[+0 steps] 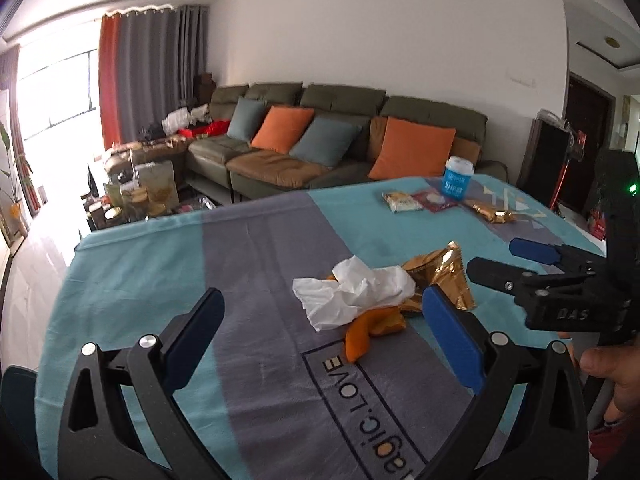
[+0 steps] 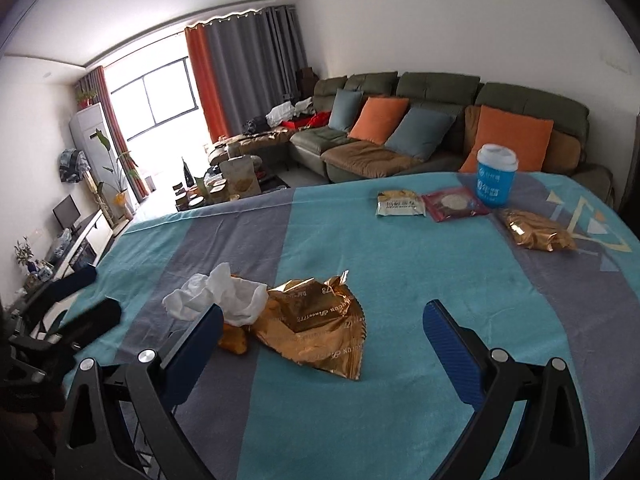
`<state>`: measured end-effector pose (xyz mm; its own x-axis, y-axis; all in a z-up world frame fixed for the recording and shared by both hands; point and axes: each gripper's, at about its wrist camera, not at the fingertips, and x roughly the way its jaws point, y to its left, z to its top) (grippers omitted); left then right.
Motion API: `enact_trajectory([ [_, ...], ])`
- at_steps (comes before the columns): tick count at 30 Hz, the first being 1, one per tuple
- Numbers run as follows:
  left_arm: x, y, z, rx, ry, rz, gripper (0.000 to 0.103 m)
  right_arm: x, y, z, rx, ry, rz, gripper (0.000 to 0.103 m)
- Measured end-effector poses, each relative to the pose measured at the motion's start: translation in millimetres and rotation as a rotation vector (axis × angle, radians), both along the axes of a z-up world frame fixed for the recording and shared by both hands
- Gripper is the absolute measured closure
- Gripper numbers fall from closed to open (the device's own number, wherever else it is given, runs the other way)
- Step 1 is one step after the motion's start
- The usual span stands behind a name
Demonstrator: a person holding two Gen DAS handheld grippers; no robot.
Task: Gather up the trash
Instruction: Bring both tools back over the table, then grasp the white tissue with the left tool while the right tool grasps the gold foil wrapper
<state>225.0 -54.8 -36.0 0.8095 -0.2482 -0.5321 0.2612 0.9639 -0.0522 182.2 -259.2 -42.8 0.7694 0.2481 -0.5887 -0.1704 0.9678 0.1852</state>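
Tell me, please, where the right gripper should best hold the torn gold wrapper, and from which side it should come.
Probably the raised, crinkled upper edge of the gold wrapper, approached from above. It lies mostly flat on the cloth, so only that edge stands up. The tissue touches its left side; staying right avoids it. The right gripper is open.

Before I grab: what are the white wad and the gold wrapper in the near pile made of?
White wad: looks like soft, matte tissue paper, crumpled into limp folds. Gold wrapper: apparently metallised foil or plastic film, glossy, with sharp creases, printed lettering and a serrated edge. Neither hand-held gripper touches them.
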Motion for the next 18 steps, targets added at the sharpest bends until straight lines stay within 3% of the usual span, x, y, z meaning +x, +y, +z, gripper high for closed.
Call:
enact_trajectory([
  [5, 30.6, -4.2, -18.6, -0.045, 0.099, -0.013, 0.006, 11.7, -1.3, -6.6, 0.009, 0.027, 0.01, 0.007],
  [9, 46.5, -8.5, -26.8, -0.051, 0.131, -0.009, 0.008, 21.8, -3.2, -11.3, 0.011, 0.052, 0.017, 0.008],
  [13, 60.0, -12.3, -36.5, -0.048, 0.172, -0.008, 0.024, 31.0, -3.9, -16.2, 0.02, 0.071, 0.028, 0.013],
  [18, 70.7, -16.7, -46.9, -0.06, 0.214, -0.023, 0.031, 39.2, -3.6, -20.2, 0.045, 0.094, 0.051, 0.02],
])
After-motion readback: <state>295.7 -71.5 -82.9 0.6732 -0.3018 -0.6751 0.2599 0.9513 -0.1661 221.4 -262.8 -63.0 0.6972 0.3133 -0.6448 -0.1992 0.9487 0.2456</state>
